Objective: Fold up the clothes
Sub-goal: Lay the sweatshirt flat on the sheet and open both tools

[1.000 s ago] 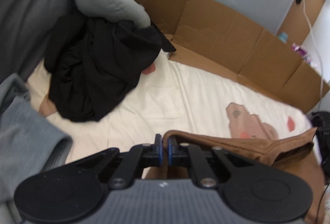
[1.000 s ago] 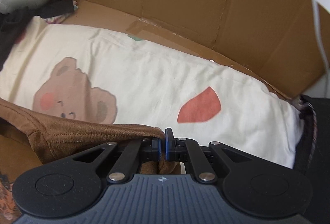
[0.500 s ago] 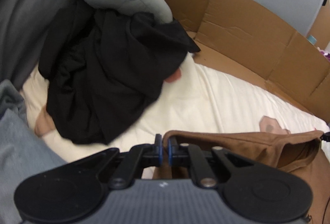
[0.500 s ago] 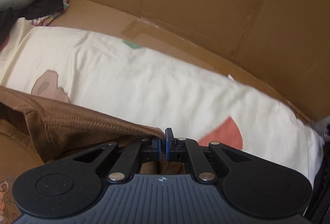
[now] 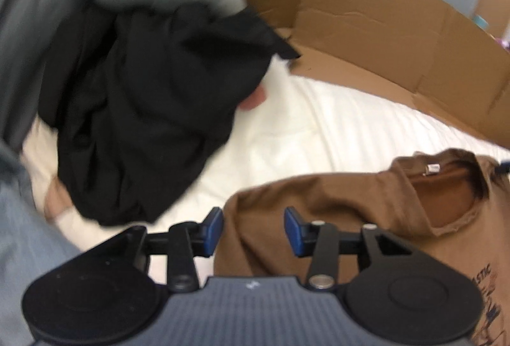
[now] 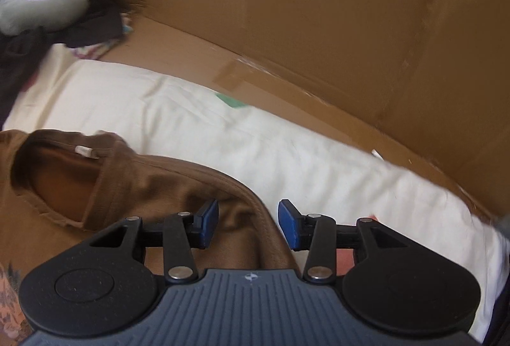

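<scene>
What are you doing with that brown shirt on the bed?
A person is folding clothes with a grabbing tool in each hand. The brown shirt lies on the cream sheet, collar facing away. The left tool and the right tool are both opening, with the shirt's shoulder fabric lying loose between their blue pads, no longer pinched. A crumpled black garment waits off to the left, and cardboard stands along the far side.

Matt brown cloth shirt, corrugated cardboard
</scene>
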Motion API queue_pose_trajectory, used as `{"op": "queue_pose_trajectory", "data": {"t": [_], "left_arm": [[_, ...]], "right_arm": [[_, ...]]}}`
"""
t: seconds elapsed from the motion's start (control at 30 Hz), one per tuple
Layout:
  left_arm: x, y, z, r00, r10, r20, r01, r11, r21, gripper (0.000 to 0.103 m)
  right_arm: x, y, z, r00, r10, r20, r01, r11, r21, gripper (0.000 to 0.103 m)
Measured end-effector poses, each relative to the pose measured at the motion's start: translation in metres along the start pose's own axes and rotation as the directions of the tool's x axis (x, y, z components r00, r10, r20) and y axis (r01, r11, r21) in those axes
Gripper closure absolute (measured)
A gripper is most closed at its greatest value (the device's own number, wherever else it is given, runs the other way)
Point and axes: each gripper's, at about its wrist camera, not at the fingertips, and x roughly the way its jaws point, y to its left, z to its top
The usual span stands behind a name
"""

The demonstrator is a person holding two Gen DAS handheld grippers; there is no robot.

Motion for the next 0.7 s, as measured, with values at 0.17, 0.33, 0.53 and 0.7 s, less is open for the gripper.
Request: {"op": "queue_pose_trajectory", "data": {"t": [0.17,0.33,0.53,0.7], "left_arm": [[0.003,-0.021,0.019,0.999,-0.047,0.014,0.046,0.994,0.102,0.058],[0.021,-0.05,0.028,0.997,-0.076,-0.025,0.08,0.977,0.199,0.058],[0.041,-0.077,0.025,0.995,-0.08,-0.066,0.096,0.95,0.298,0.058],[0.052,-0.082,0.021,0.994,-0.068,-0.084,0.095,0.922,0.376,0.053]], "right_arm": [[0.003,0.025,0.012,0.998,0.065,0.002,-0.064,0.992,-0.11,0.053],[0.017,0.052,0.022,0.995,0.09,-0.04,-0.098,0.96,-0.261,0.053],[0.024,0.061,0.029,0.994,0.096,-0.058,-0.11,0.93,-0.351,0.053],[0.033,0.059,0.033,0.995,0.082,-0.064,-0.1,0.917,-0.386,0.051]]}}
